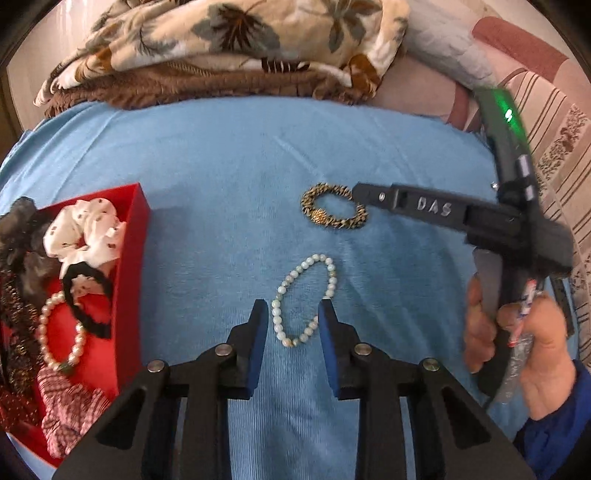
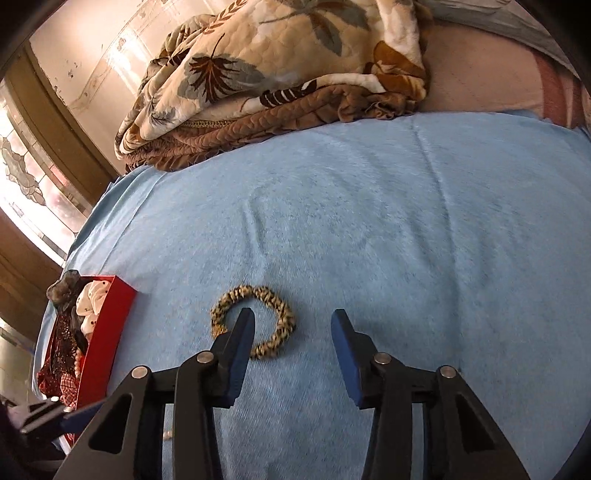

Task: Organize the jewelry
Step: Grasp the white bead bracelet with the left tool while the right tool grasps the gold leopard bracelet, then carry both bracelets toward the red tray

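Your left gripper [image 1: 292, 321] is hovering unclenched, fingers straddling the pale bead bracelet [image 1: 303, 298] lying on the blue cloth [image 1: 207, 177]; your right gripper [image 2: 291, 325] is also released, one finger over the gold braided bracelet [image 2: 255, 322], the red box [image 1: 129, 258] sitting leftward

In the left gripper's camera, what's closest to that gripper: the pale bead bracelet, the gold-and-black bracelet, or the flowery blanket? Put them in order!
From the left gripper:
1. Pale bead bracelet: right between its fingers, on the blue cloth.
2. Gold-and-black bracelet: farther ahead, slightly right, by the right gripper's tip.
3. Flowery blanket: farthest, at the back.
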A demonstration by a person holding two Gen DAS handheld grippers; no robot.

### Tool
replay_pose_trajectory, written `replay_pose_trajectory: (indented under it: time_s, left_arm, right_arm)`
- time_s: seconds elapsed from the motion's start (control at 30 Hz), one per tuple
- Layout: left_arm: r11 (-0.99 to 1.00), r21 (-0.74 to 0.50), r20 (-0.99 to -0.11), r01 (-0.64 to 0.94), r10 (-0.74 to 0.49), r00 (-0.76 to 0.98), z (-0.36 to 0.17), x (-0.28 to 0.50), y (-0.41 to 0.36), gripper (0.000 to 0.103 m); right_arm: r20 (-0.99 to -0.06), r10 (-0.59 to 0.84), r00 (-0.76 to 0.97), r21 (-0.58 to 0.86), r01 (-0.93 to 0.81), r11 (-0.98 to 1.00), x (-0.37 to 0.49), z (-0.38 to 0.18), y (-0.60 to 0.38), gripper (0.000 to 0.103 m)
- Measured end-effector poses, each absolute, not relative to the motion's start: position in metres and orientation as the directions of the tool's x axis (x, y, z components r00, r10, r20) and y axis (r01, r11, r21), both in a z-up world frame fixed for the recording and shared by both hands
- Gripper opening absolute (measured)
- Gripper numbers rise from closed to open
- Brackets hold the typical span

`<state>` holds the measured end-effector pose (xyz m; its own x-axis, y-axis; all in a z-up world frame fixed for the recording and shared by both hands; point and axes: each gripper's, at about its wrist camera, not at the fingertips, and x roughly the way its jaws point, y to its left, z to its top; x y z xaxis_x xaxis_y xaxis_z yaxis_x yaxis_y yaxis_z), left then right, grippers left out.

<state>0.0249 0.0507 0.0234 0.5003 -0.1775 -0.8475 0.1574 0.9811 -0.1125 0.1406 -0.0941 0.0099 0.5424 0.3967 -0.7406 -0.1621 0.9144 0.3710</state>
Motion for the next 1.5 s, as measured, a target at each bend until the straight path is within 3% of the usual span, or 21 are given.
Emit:
replay_pose_trajectory:
  time_s: [0.5,0.6,0.67,0.77,1.5]
  left_arm:
    - [0.987,-0.075,-0.851,0.141,-0.137,0.508,0.001,0.049,0.04,0.027]
    - [0.99,-0.033,-0.844,0.137,-0.101,0.528,0.0,0.047,0.034,0.023]
    - [0.99,-0.02,-0.841,0.139,-0.092,0.533,0.001,0.045,0.032,0.009]
    - [0.988,-0.076,-0.848,0.136,-0.135,0.512,0.004,0.044,0.038,0.006]
    - [0.968,-0.181,-0.772,0.173,-0.249,0.585,0.08,-0.035,0.056,0.006]
  right_arm:
    - [-0.779,0.299,0.551,0.201,-0.232,0.952,0.148,0.003,-0.068,0.045]
    - [-0.781,0.241,0.577,0.131,-0.225,0.965,0.145,0.003,-0.062,0.036]
    - [-0.777,0.227,0.587,0.119,-0.217,0.969,0.144,0.004,-0.062,0.018]
    - [-0.771,0.234,0.592,0.139,-0.201,0.97,0.143,0.005,-0.067,0.01]
    - [-0.689,0.326,0.647,0.27,-0.187,0.944,0.084,0.056,-0.071,0.009]
